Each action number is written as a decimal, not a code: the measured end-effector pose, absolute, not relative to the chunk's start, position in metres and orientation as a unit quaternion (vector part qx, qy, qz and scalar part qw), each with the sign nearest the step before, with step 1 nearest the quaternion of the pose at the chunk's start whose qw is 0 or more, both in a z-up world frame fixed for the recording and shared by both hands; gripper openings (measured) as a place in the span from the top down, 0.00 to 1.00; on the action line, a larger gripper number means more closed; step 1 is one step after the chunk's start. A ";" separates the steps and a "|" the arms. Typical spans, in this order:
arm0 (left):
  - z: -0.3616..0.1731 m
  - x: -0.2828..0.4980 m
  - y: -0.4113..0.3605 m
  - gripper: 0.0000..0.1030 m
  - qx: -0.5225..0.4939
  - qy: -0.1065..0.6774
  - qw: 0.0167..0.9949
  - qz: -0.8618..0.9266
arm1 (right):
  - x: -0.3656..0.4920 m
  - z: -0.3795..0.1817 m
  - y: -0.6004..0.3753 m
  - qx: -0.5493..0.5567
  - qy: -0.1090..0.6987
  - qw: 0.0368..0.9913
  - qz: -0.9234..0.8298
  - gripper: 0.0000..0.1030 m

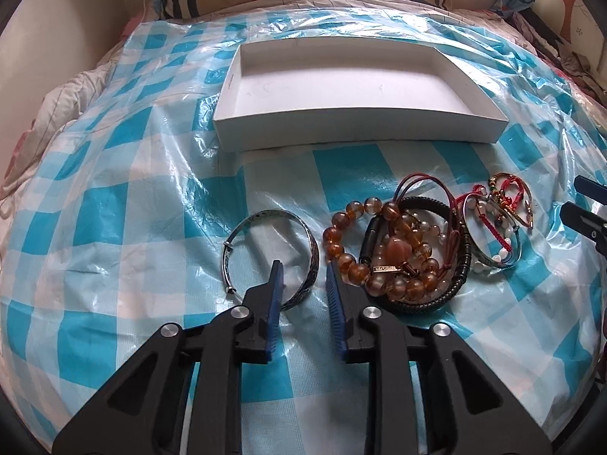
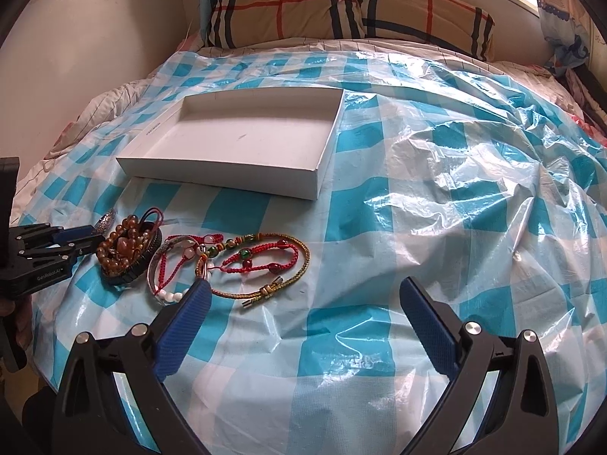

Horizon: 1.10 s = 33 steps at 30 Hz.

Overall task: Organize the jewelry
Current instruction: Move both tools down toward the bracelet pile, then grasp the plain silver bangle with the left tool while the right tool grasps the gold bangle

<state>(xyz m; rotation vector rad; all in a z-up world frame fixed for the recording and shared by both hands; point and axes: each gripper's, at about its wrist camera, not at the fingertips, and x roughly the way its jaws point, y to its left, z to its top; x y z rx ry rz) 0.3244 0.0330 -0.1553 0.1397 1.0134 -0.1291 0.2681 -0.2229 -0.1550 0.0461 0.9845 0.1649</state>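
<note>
An empty white box [image 1: 447, 129] [image 2: 311, 182] lies on the blue-checked plastic sheet. In front of it lies a silver bangle [image 1: 231, 235], an amber bead bracelet [image 1: 341, 254] [image 2: 110, 254] tangled with a black leather band [image 1: 461, 265], a second silver bangle with white beads [image 1: 493, 261] [image 2: 157, 265], and red and gold cord bracelets [image 2: 265, 261] [image 1: 508, 197]. My left gripper [image 1: 303, 267] is open, its jaws astride the silver bangle's right rim. My right gripper [image 2: 303, 288] is wide open just in front of the cord bracelets, holding nothing.
The plastic sheet [image 2: 455, 189] covers a bed and is wrinkled on the right. A plaid pillow [image 2: 341, 3] lies at the head. A wall [image 2: 76, 38] runs along the left. The left gripper shows in the right wrist view [image 2: 81, 240].
</note>
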 end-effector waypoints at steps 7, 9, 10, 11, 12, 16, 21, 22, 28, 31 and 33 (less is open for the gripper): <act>-0.135 0.301 0.032 0.97 0.060 0.460 0.883 -0.069 | 0.280 -0.166 -0.223 0.041 0.493 0.863 0.102 0.40; -0.131 0.299 0.034 0.97 0.054 0.457 0.885 -0.073 | 0.284 -0.169 -0.223 0.044 0.495 0.862 0.103 0.40; -0.131 0.299 0.035 0.97 0.050 0.456 0.885 -0.074 | 0.288 -0.170 -0.222 0.045 0.496 0.861 0.104 0.40; -0.130 0.299 0.036 0.97 0.049 0.456 0.886 -0.073 | 0.291 -0.171 -0.222 0.045 0.497 0.860 0.107 0.40; -0.130 0.299 0.037 0.97 0.049 0.455 0.886 -0.071 | 0.294 -0.172 -0.221 0.047 0.501 0.857 0.110 0.40; -0.135 0.302 0.040 0.97 0.048 0.461 0.884 -0.069 | 0.303 -0.181 -0.213 0.038 0.515 0.848 0.118 0.34; -0.150 0.308 0.046 0.96 0.044 0.473 0.878 -0.056 | 0.310 -0.195 -0.207 0.020 0.526 0.842 0.117 0.30; -0.152 0.308 0.048 0.96 0.041 0.476 0.877 -0.055 | 0.310 -0.194 -0.208 0.018 0.525 0.843 0.118 0.38; -0.145 0.300 0.048 0.97 0.029 0.474 0.876 -0.079 | 0.299 -0.184 -0.224 0.040 0.528 0.839 0.126 0.89; -0.136 0.295 0.048 0.97 0.018 0.467 0.879 -0.095 | 0.289 -0.175 -0.231 0.052 0.519 0.844 0.124 0.89; -0.132 0.293 0.048 0.97 0.021 0.462 0.881 -0.095 | 0.285 -0.170 -0.232 0.055 0.512 0.848 0.124 0.89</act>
